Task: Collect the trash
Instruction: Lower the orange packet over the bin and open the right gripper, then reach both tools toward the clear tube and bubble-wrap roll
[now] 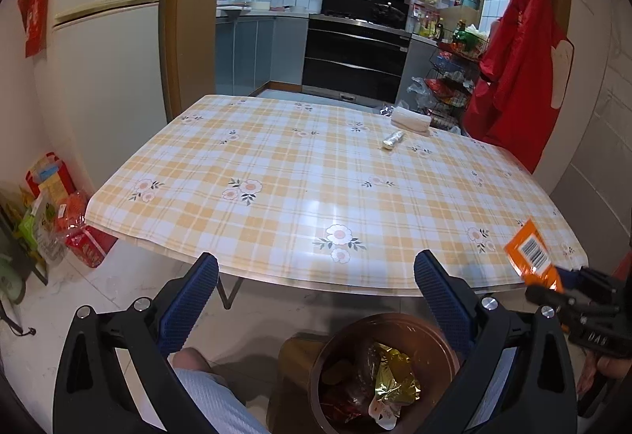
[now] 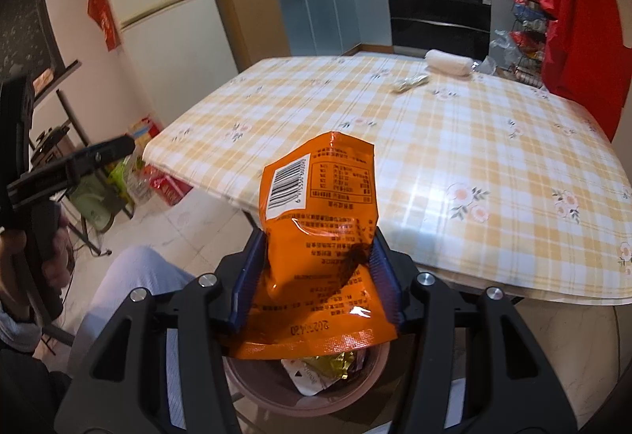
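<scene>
While the right gripper clamps an orange snack bag above the part-filled trash bin and the left gripper gapes empty, a small wrapper awaits near the table's far edge

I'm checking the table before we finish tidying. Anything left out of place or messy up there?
One small crumpled wrapper lies loose on the table at the far side, beside a rolled white cloth. Nothing looks spilled. The orange packet is in the right gripper, above the bin.
</scene>
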The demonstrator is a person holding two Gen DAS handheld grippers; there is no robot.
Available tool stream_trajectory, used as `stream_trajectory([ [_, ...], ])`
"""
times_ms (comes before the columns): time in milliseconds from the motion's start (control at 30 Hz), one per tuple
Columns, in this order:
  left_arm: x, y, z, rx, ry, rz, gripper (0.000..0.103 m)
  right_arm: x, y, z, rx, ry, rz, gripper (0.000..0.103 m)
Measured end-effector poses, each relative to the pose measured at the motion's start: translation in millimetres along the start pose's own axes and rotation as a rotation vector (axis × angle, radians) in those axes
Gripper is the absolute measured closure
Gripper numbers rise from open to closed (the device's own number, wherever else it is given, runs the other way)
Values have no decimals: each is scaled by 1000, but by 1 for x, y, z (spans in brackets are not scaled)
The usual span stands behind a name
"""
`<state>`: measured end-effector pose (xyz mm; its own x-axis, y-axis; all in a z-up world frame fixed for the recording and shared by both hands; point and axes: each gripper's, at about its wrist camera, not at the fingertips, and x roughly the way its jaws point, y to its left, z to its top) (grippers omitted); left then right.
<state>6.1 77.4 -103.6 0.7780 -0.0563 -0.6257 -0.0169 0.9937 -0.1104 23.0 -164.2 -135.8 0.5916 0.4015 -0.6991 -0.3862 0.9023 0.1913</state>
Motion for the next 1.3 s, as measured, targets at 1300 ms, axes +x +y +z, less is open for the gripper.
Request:
stream_trajectory([
  [1300, 89, -47, 48, 200, 40, -89, 6, 28, -114, 41, 130, -28, -220, 6],
])
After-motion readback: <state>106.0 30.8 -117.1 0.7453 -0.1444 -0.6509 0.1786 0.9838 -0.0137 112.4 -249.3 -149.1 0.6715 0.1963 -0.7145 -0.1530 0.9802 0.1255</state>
